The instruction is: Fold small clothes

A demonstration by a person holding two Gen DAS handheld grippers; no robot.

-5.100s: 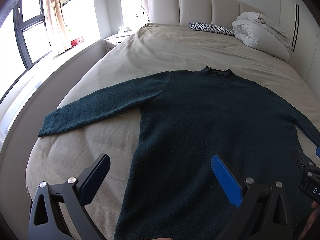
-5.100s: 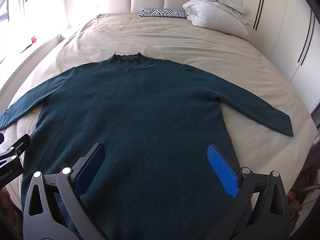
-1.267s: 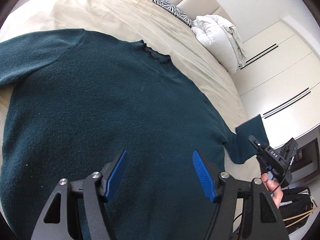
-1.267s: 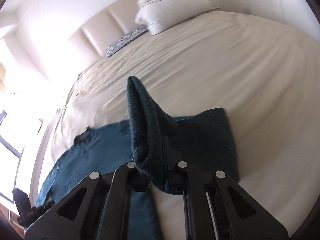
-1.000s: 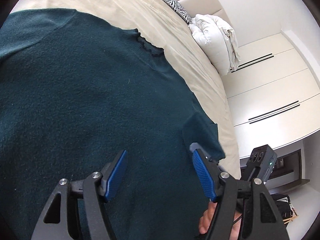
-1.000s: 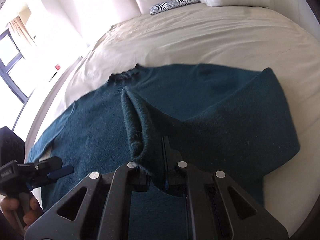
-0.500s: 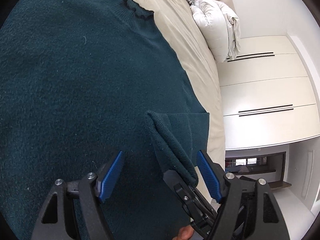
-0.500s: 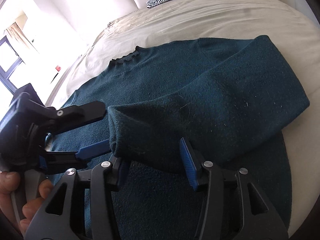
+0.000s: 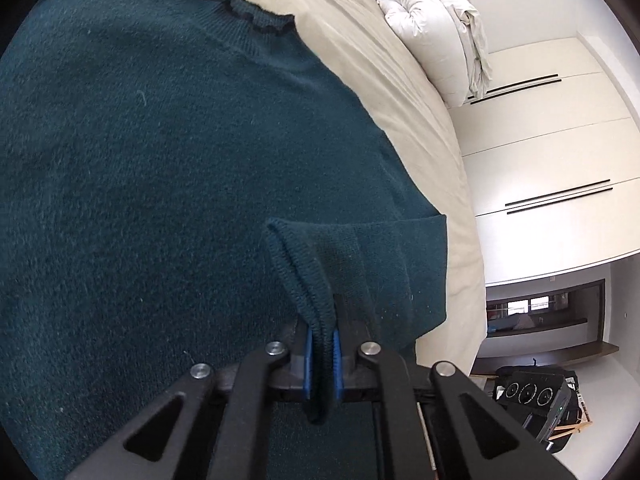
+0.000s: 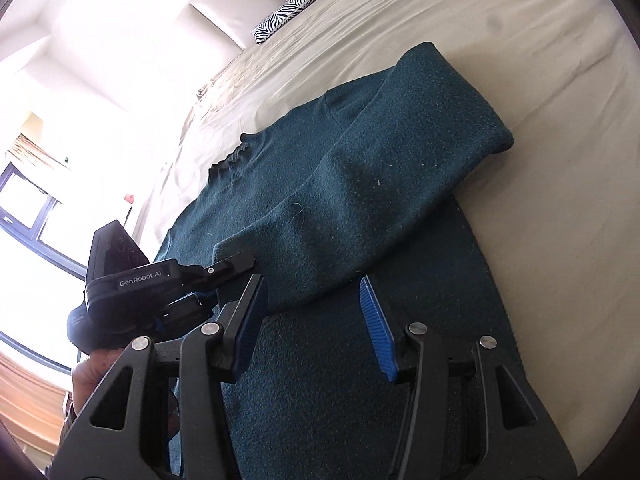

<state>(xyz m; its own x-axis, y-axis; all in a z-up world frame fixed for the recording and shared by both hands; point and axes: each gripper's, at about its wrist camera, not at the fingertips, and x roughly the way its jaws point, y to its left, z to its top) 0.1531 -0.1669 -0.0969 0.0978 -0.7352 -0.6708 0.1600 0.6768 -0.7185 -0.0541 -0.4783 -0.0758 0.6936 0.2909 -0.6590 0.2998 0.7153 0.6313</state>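
A dark teal sweater lies flat on the beige bed, its frilled collar pointing toward the headboard. One sleeve is folded back across the body. My left gripper is shut on that sleeve's cuff, blue pads pressing the knit from both sides. In the right wrist view the left gripper reaches in from the left at the cuff end. My right gripper stands open just short of the folded sleeve, with only flat sweater beneath its blue pads.
The beige bed sheet spreads out beside the sweater. A zebra-print pillow and a white duvet lie by the padded headboard. White wardrobe doors stand past the bed's edge. A window is at the left.
My right gripper carried the sleeve over the sweater's body, opened and let go of the cuff. My left gripper, open before, moved in and shut on the cuff.
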